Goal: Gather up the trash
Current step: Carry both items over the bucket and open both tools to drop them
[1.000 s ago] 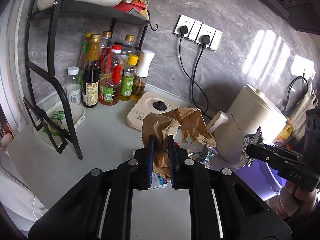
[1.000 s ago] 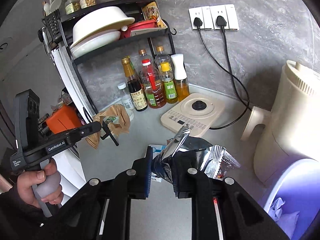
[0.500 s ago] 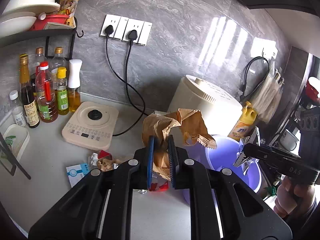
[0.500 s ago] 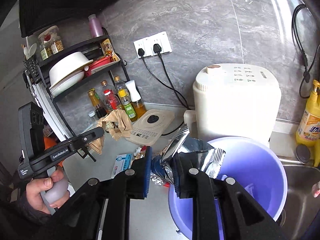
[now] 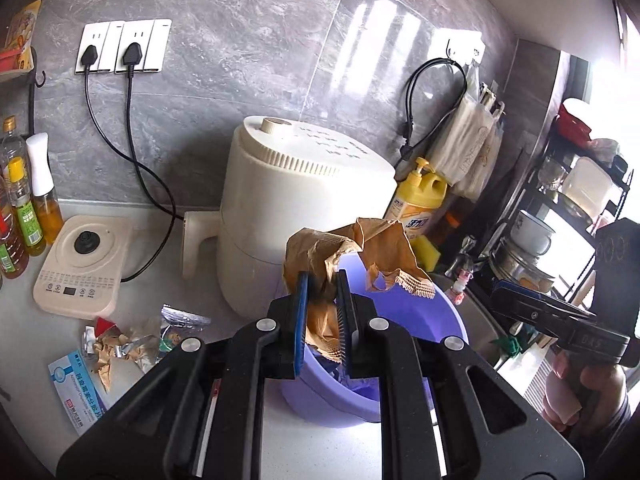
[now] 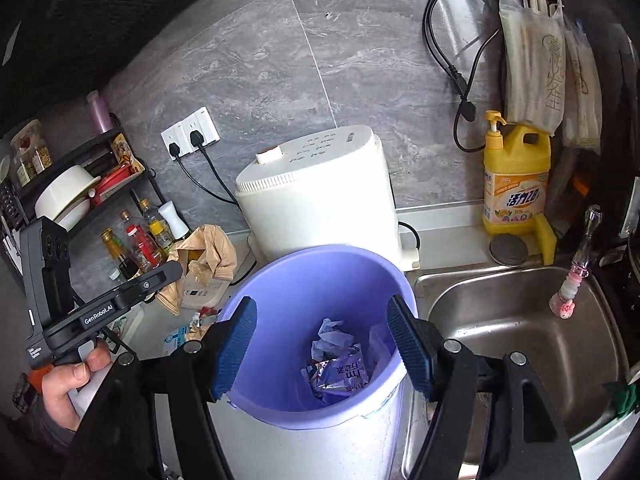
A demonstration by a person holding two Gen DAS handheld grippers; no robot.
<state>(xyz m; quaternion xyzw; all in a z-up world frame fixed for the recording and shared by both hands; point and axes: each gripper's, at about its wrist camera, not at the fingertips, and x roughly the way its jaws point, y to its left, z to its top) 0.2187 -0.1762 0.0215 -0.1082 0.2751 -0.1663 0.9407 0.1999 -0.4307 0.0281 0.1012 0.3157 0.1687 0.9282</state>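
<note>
Left tool [image 5: 322, 312]: clamped on crumpled brown paper bag [image 5: 352, 252], tilted down over purple bin [image 6: 320, 276].
Right tool [image 6: 322, 344]: jaws just opened, nothing between, above bin.

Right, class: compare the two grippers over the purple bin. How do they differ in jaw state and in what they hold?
The left gripper has its jaws nearly shut, clamped on crumpled brown paper; the right gripper has jaws spread wide that have just been opening, with nothing between them. The left's paper hangs above the purple bin; the right looks down on a wrapper lying in it. Both are black with blue pads and point down at the bin.
</note>
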